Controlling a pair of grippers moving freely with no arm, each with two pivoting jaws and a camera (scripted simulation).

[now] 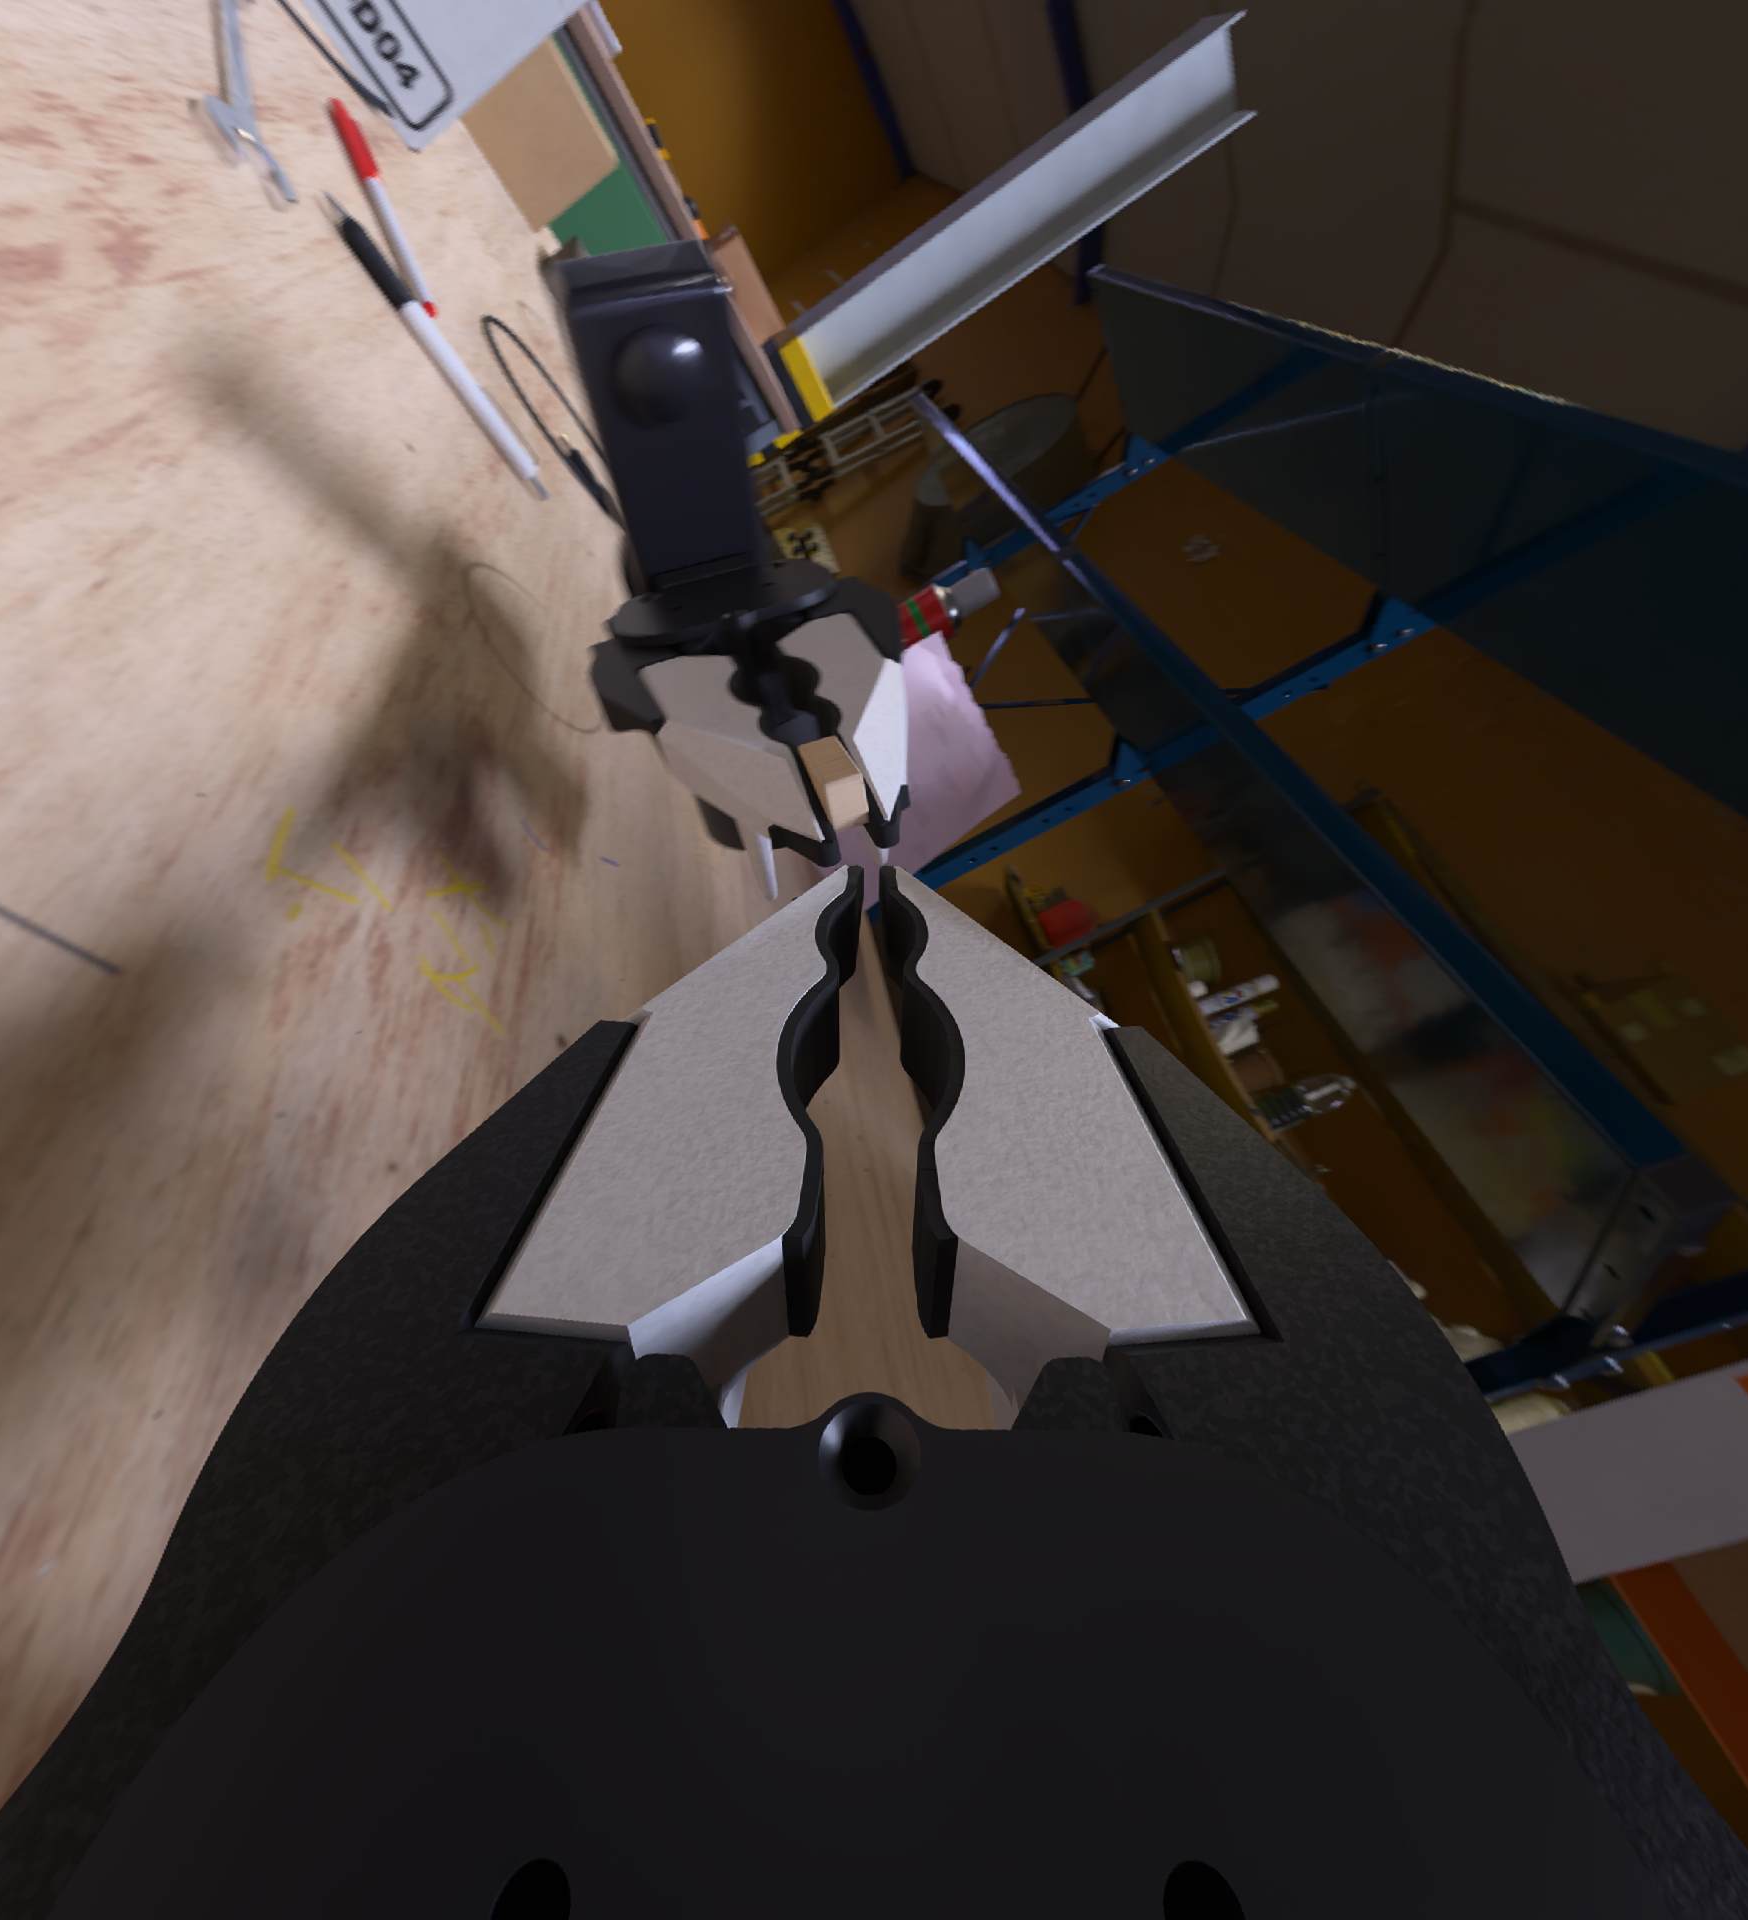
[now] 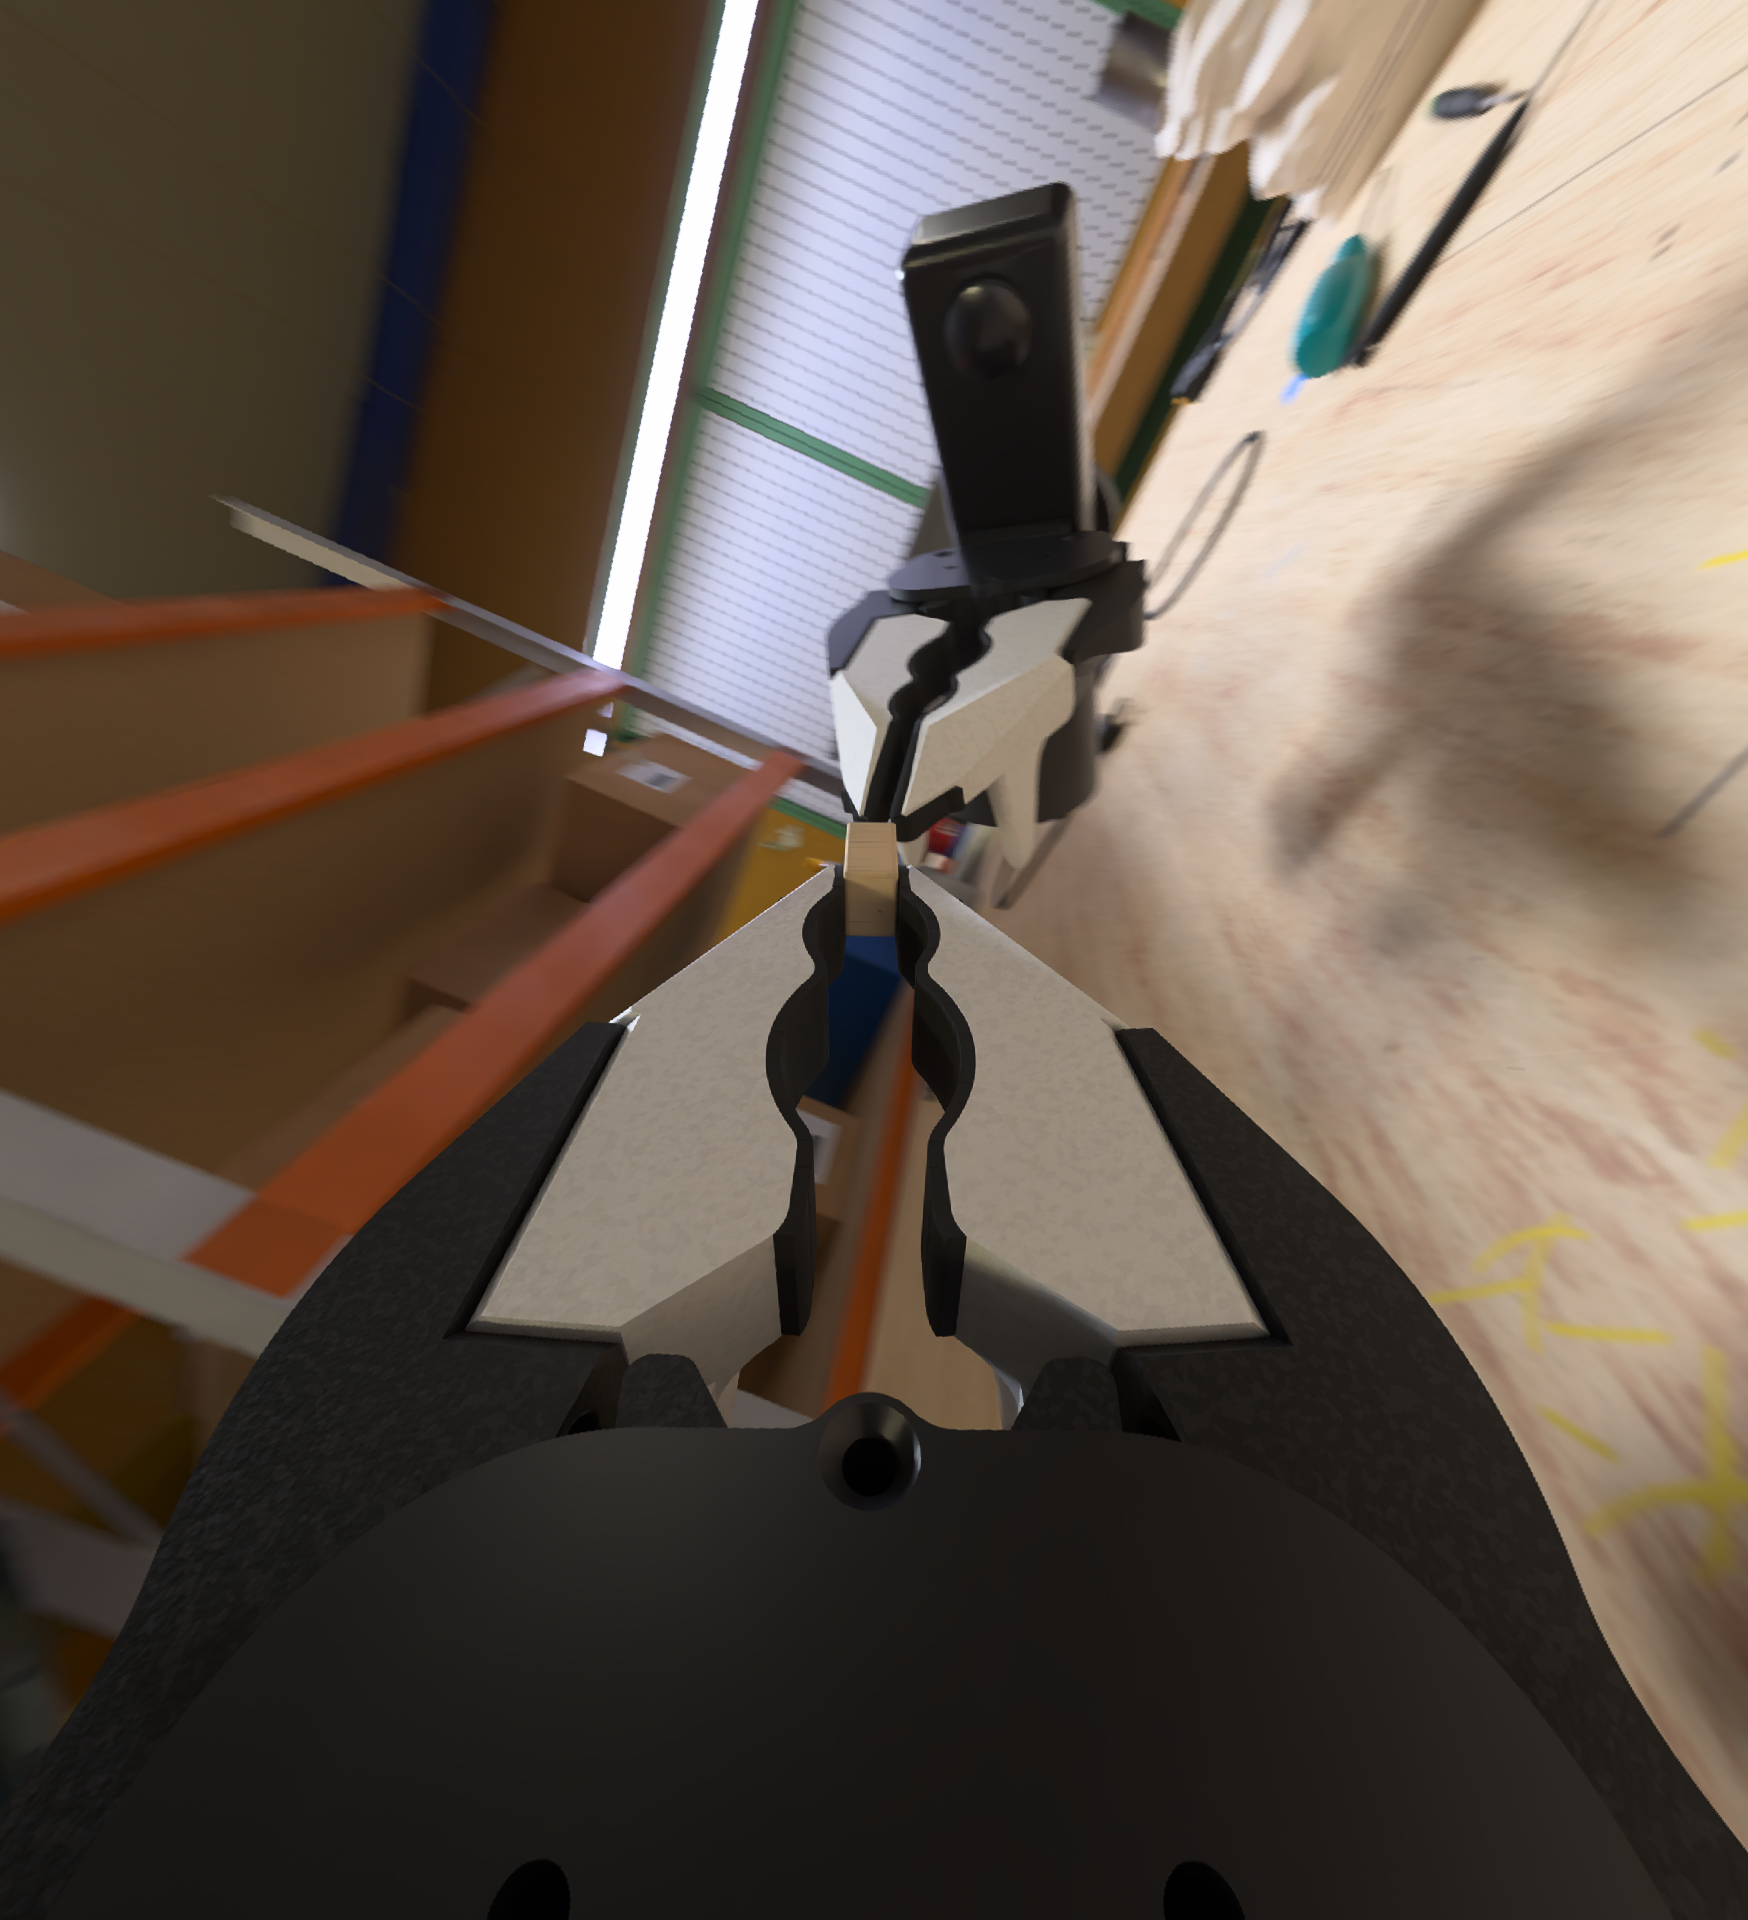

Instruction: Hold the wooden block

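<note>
Closest to the lens, left gripper (image 1: 870, 883): fingers drawn almost together, only a slit between, clenched on nothing. Just beyond its tips, right gripper (image 1: 854, 842) facing back, grasping the wooden block (image 1: 842, 792) near the fingertips, up in the air beside the edge of the table (image 1: 174, 623). Two pens (image 1: 382, 229) lying well apart from both. Hard to tell whether the left tips touch the block or merely hang just beside it.

Closest in the right wrist view, right gripper (image 2: 870, 883), clamped on the wooden block (image 2: 870, 873) at the very tips, with a short end poking out ahead. Beyond that end, left gripper (image 2: 885, 816), closed, pointing back at it, with the table (image 2: 1472, 935) off to one side.

Judged from this: to hold well, squeeze evenly, avoid tilting or jerking, and stay clear of the other gripper; a grip this close to the tips could let the block slip or twist. Hidden: the block's pinched faces and how deep it sits between the fingers. Blurred: the table's yellow marks and the shelves behind.
</note>
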